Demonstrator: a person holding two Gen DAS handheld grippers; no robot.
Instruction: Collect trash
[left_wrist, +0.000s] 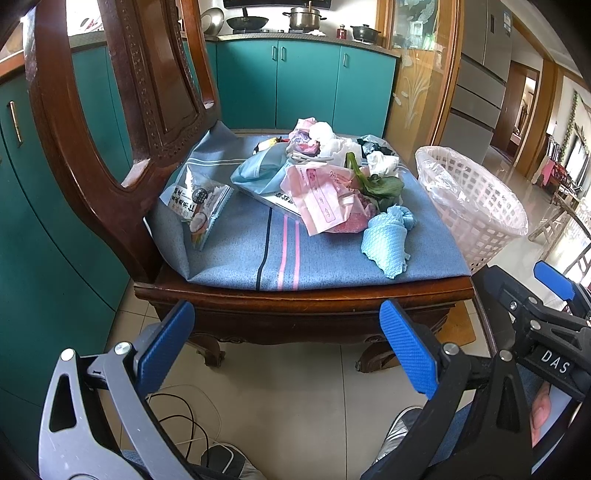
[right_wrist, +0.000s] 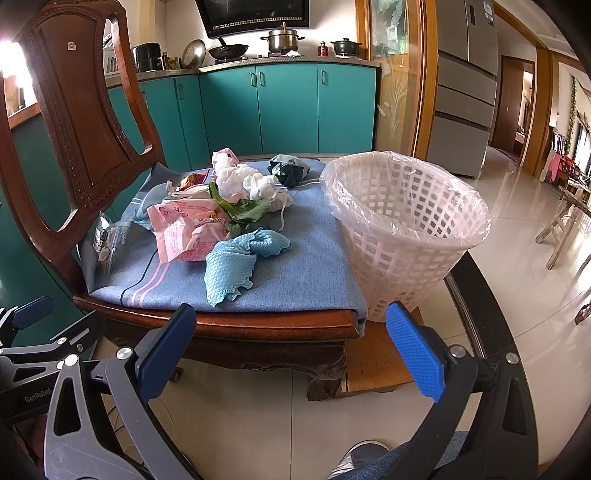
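Observation:
A pile of trash lies on the blue cushion (left_wrist: 258, 254) of a wooden chair: a light blue cloth (left_wrist: 388, 236) (right_wrist: 236, 262), a pink wrapper (left_wrist: 317, 199) (right_wrist: 181, 229), green leaves (left_wrist: 373, 182) (right_wrist: 240, 210), white crumpled tissues (left_wrist: 325, 136) (right_wrist: 243, 181) and a snack packet (left_wrist: 199, 206) (right_wrist: 105, 243). A white lattice bin (left_wrist: 476, 206) (right_wrist: 406, 229) with a clear liner stands right of the chair. My left gripper (left_wrist: 288, 350) is open and empty in front of the seat. My right gripper (right_wrist: 291, 354) is open and empty, before the seat's front right corner.
The carved chair back (left_wrist: 122, 122) (right_wrist: 81, 122) rises at the left. Teal cabinets (left_wrist: 306, 81) with pots on top stand behind. A fridge (right_wrist: 465, 85) is at the right. Cables (left_wrist: 184, 417) lie on the tiled floor. A low wooden board (right_wrist: 380, 362) lies under the bin.

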